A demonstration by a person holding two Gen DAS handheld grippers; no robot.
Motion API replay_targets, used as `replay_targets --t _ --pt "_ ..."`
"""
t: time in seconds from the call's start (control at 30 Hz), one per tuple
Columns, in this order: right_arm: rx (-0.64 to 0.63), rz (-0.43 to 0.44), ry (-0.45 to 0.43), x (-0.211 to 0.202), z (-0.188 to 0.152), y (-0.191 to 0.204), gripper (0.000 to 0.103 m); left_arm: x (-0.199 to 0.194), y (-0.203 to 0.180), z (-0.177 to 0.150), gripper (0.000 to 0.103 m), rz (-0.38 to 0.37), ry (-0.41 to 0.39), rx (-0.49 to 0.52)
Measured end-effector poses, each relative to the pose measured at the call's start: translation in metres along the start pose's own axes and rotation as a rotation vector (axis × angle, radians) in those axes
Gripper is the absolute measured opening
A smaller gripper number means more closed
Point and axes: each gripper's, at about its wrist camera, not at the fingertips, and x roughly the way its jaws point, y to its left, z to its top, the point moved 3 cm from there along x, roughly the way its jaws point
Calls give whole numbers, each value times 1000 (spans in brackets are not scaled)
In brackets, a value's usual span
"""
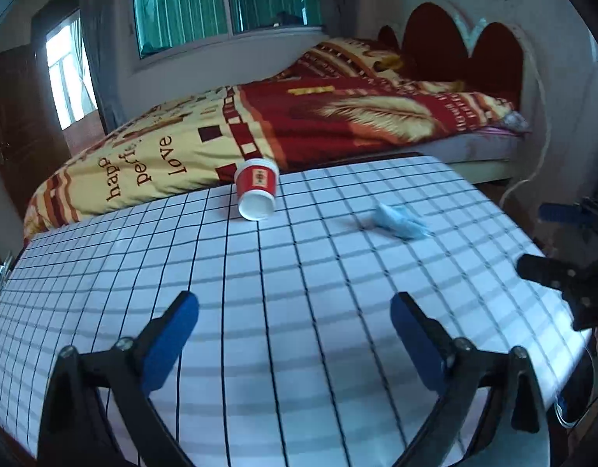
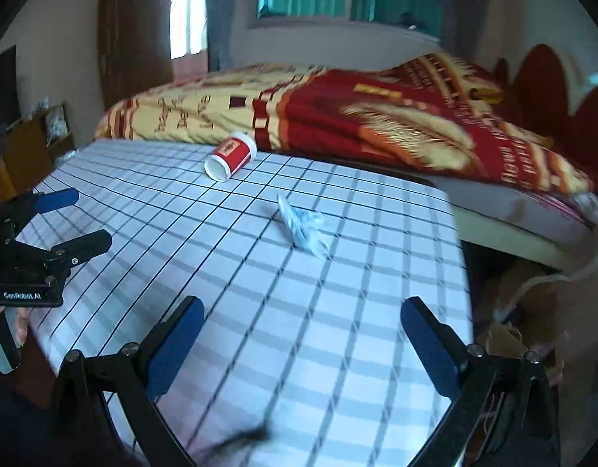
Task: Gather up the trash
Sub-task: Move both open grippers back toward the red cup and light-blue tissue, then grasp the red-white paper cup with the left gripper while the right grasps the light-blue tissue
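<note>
A red and white paper cup [image 1: 257,188] lies on its side near the far edge of the checked table [image 1: 299,330], its mouth towards me. It also shows in the right wrist view [image 2: 231,154]. A crumpled pale blue tissue [image 1: 399,221] lies right of the cup, also in the right wrist view [image 2: 303,225]. My left gripper [image 1: 295,307] is open and empty above the near table, well short of both. My right gripper [image 2: 302,311] is open and empty over the table's right part. Each gripper shows in the other's view, the right one [image 1: 548,241] and the left one [image 2: 81,218].
A bed with a red and yellow quilt [image 1: 299,116] runs along the table's far edge. A red headboard [image 1: 466,43] stands at the right. A cable [image 2: 540,284] and clutter lie on the floor beyond the table's right edge. A wooden cabinet [image 2: 30,148] stands at far left.
</note>
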Motion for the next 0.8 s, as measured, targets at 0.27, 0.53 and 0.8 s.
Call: replay_targets --t 0.27,0.53,0.8 --pt "-20 38 136 112 35 -8 69 62 20 8 94 -4 62 -39" --pt "-23 84 203 168 50 -8 34 112 37 37 91 -24 81 -70" --pt "33 58 175 204 87 -25 34 172 53 63 83 -19 120 -94"
